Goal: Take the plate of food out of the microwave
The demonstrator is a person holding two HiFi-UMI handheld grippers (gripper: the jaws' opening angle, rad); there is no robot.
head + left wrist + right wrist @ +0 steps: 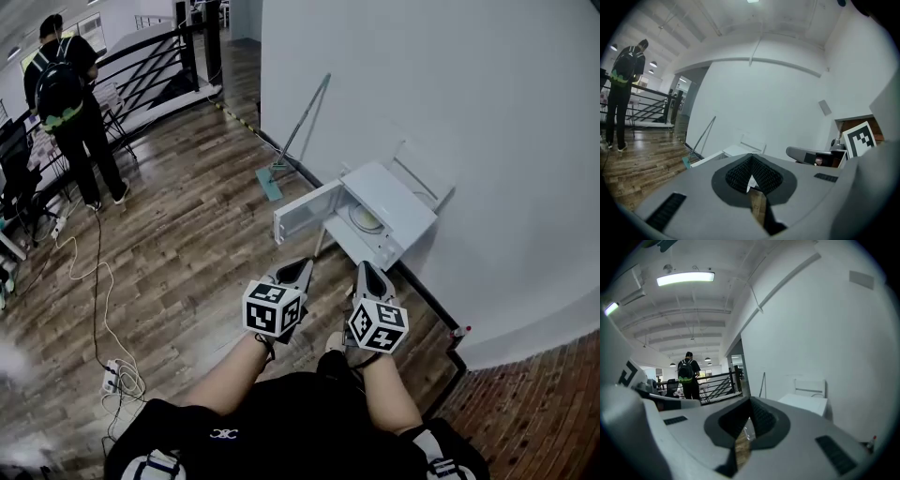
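Note:
A white microwave (392, 208) stands on the wood floor against the white wall, with its door (305, 214) swung open to the left. A pale plate (366, 219) lies inside; what is on it is too small to tell. Both grippers hang in the air short of the microwave, side by side. My left gripper (305, 265) is shut with nothing in it and points toward the door. My right gripper (364, 268) is shut and empty too. In the left gripper view the jaws (751, 177) meet tip to tip, with the microwave (737, 151) beyond. In the right gripper view the jaws (749, 423) also meet, the microwave (805, 403) ahead at right.
A mop (295, 141) leans on the wall left of the microwave. A white wire rack (424, 174) stands behind it. A person with a backpack (70, 103) stands far left by a railing (159, 66). Cables and a power strip (112, 375) lie on the floor.

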